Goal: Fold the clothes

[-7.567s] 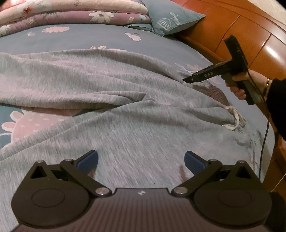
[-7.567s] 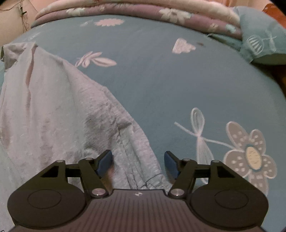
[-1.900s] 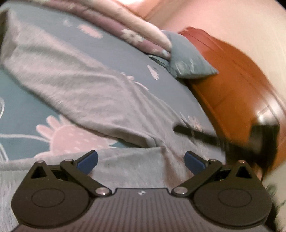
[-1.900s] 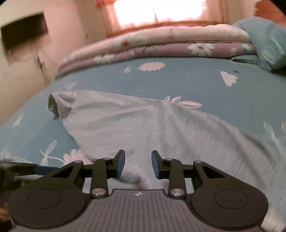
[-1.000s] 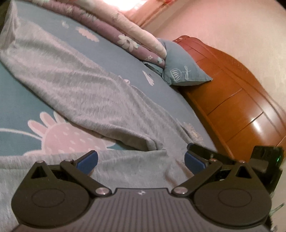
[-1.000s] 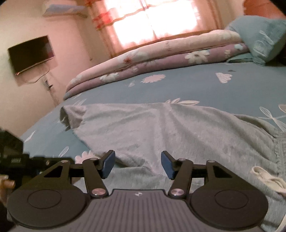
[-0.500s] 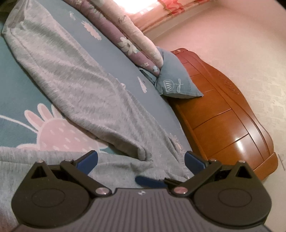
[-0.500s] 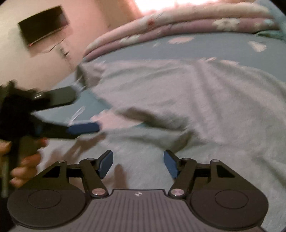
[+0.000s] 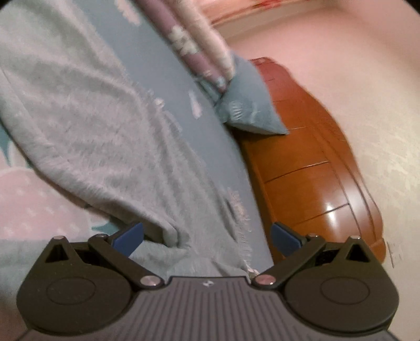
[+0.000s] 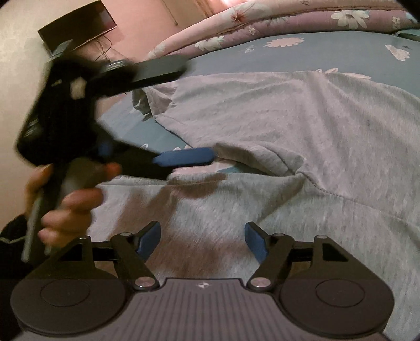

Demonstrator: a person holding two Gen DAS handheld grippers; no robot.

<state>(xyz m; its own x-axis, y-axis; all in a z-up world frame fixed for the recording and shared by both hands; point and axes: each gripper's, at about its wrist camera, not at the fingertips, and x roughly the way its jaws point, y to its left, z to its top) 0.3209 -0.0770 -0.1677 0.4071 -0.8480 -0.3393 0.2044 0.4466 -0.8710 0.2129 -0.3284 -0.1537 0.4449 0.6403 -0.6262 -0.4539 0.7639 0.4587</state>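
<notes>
Grey sweatpants [image 10: 288,126] lie spread on the blue floral bedsheet, the two legs parting at a crotch seam [image 10: 299,168]. They also show in the left wrist view [image 9: 99,136]. My right gripper [image 10: 202,241] is open and empty, low over the near leg. My left gripper [image 9: 206,236] is open and empty above the fabric near the bed's right side. It also shows in the right wrist view [image 10: 183,112], held by a hand [image 10: 68,202], jaws wide apart above the pants.
A wooden headboard [image 9: 309,168] runs along the right in the left wrist view. A blue pillow [image 9: 244,105] and a folded floral quilt [image 10: 288,23] lie at the far side of the bed. A wall television [image 10: 76,23] hangs at far left.
The left gripper has tilted and swung toward the headboard, with motion blur. The right gripper has moved closer over the near leg, and the left gripper looms larger in its view. Both stay open.
</notes>
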